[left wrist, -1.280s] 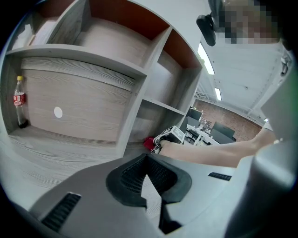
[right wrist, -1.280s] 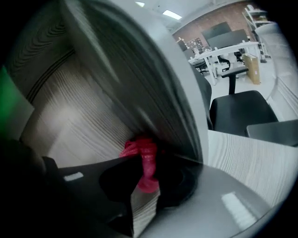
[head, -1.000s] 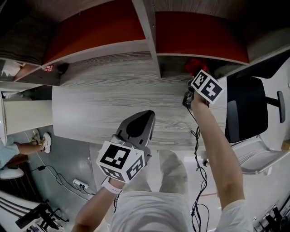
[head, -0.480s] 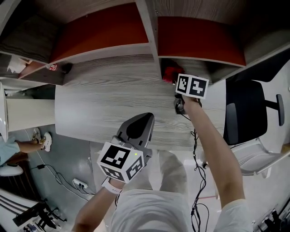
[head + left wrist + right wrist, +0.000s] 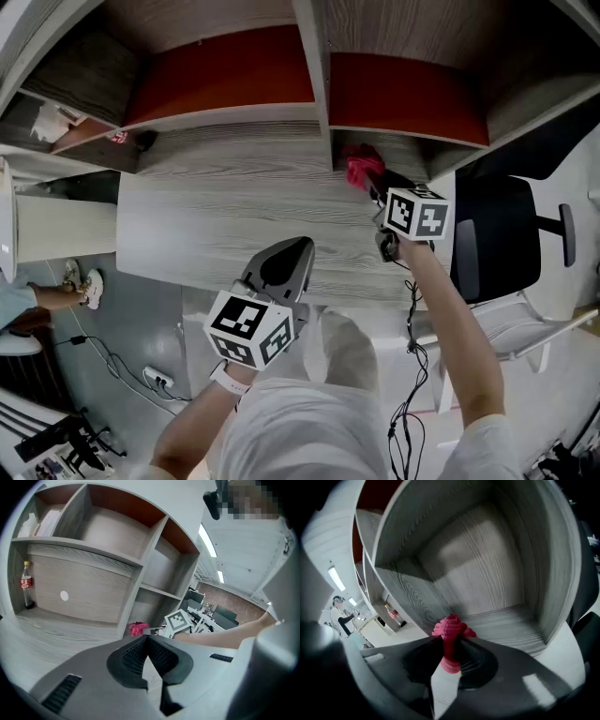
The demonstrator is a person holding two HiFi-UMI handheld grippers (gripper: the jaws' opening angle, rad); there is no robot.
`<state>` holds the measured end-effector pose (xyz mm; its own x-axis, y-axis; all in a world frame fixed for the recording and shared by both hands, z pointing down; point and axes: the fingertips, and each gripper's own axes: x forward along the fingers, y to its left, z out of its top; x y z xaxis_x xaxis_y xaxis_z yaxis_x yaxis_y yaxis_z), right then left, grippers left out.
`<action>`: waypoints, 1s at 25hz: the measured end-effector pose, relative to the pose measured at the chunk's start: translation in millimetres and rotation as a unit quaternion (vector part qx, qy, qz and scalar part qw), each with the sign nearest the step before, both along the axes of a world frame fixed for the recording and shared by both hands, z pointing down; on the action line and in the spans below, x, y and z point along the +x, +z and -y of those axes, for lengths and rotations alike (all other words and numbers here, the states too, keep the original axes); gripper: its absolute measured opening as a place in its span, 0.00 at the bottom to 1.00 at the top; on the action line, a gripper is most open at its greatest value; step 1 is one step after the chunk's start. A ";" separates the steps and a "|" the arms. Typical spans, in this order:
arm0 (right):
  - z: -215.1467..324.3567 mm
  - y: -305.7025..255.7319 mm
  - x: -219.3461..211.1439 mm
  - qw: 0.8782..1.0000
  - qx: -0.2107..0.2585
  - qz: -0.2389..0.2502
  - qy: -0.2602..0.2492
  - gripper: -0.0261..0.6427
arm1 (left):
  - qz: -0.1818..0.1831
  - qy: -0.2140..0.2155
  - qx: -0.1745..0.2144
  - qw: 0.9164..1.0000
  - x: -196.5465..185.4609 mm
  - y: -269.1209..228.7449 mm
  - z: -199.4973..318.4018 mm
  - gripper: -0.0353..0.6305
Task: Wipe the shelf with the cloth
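I look down on a grey wood-grain desk (image 5: 225,216) below a shelf unit (image 5: 309,56) with red panels. A black office chair (image 5: 497,234) stands to the right, and a power strip (image 5: 157,381) lies on the grey floor (image 5: 141,319). Strip lights (image 5: 206,541) glow overhead.

**A:** What can't be made out from the head view?

**B:** The right gripper (image 5: 375,185) has its jaws behind its marker cube (image 5: 417,214). The red cloth (image 5: 364,169) lies partly under the shelf board (image 5: 412,137).

**A:** Anything else?

**B:** The bottle (image 5: 26,584) label is too small to read. A person (image 5: 47,300) is cut off at the left edge.
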<state>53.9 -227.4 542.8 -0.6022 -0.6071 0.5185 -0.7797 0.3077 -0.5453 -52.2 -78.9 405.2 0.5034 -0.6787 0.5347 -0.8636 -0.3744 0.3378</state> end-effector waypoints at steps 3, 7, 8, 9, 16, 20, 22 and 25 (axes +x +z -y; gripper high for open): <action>-13.0 -28.2 13.8 1.000 0.029 0.004 0.006 0.17 | -0.002 -0.002 -0.002 1.000 -1.1 -6.6 -5.8 0.06; -29.3 -72.6 23.2 0.998 0.064 0.011 0.009 0.17 | -0.001 -0.002 0.006 1.000 -5.1 -23.2 -7.8 0.06; -33.5 -83.9 25.9 0.997 0.072 0.013 0.011 0.17 | -0.002 -0.003 0.008 1.000 -5.2 -27.4 -7.8 0.06; -37.9 -94.9 29.2 0.997 0.079 0.015 0.012 0.17 | -0.004 -0.004 0.010 1.000 -4.7 -31.5 -7.9 0.06; -80.9 -162.6 48.1 0.992 0.125 -0.010 0.007 0.17 | -0.018 -0.012 0.027 0.999 -4.4 -62.3 -15.4 0.06; -110.2 -201.2 51.7 0.988 0.153 -0.018 -0.011 0.17 | -0.030 -0.007 0.039 0.999 -4.2 -81.8 -20.0 0.06; -128.3 -219.9 58.6 0.986 0.166 -0.020 -0.018 0.17 | -0.035 -0.004 0.047 0.998 -1.6 -93.3 -24.9 0.06; -153.9 -243.1 64.6 0.983 0.181 -0.010 -0.025 0.17 | -0.040 -0.001 0.057 0.998 2.0 -110.0 -31.8 0.06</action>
